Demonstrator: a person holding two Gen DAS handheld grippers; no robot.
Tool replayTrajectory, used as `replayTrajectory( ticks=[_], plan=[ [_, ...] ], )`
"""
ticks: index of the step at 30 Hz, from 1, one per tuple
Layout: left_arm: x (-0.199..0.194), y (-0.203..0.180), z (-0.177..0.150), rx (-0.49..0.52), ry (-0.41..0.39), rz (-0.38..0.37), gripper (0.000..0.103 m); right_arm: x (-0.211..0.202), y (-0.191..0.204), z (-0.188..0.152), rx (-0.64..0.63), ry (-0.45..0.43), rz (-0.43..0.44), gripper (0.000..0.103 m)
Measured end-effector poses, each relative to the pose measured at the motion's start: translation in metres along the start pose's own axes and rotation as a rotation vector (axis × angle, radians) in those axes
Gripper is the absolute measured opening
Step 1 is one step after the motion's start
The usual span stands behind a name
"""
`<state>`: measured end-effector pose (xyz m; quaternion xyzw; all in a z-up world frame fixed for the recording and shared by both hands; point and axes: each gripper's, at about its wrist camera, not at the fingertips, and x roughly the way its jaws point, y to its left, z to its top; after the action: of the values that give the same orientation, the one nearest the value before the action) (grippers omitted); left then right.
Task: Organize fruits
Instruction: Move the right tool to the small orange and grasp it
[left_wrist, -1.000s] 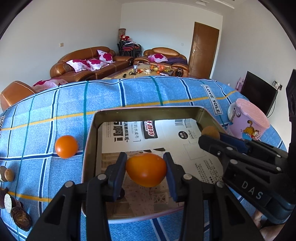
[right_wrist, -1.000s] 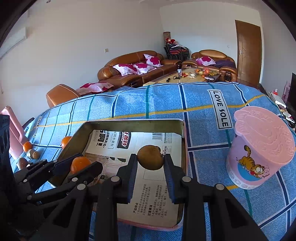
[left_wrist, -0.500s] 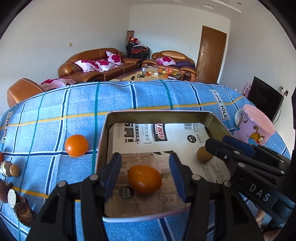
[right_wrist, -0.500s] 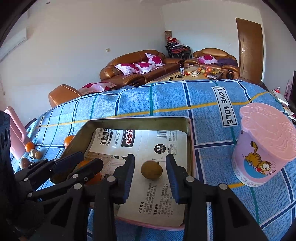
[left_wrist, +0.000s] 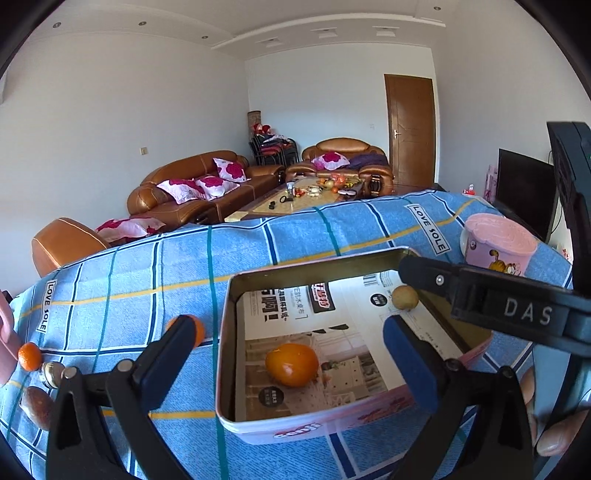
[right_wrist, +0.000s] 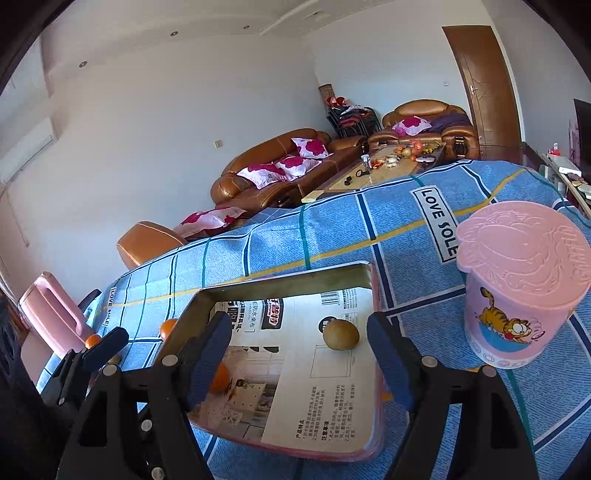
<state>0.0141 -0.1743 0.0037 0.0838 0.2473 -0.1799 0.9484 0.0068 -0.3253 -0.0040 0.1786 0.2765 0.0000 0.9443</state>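
Both your tongs have just been opening and now hold nothing: left tongs (left_wrist: 291, 354), right tongs (right_wrist: 299, 354). The orange (left_wrist: 291, 364) and brown fruit (right_wrist: 340, 334) lie in the tin tray (left_wrist: 295, 430); loose oranges (left_wrist: 30, 356) left of it still wait on the worktop (left_wrist: 147, 266).

Orange (left_wrist: 291, 364) and brown fruit (right_wrist: 340, 334) lie apart in tin (left_wrist: 226, 354).

"LOVE SOLE" on the blue tablecloth (right_wrist: 436, 225); "DAS" on the right tool (left_wrist: 528, 314).
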Motion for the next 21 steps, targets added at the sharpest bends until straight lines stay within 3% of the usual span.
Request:
replayTrajectory(
  ticks=[9,14,21],
  plan=[
    [-0.008,0.037,-0.008,-0.082,0.015,0.038,0.103,-0.003,0.003,-0.004,-0.048,-0.044,-0.096,0.077],
    [-0.010,0.051,-0.015,-0.085,0.025,0.072,0.103,-0.009,0.018,-0.010,-0.133,-0.088,-0.157,0.077],
    [-0.017,0.070,-0.023,-0.100,0.035,0.096,0.103,-0.019,0.027,-0.013,-0.158,-0.157,-0.237,0.077]
  ],
)
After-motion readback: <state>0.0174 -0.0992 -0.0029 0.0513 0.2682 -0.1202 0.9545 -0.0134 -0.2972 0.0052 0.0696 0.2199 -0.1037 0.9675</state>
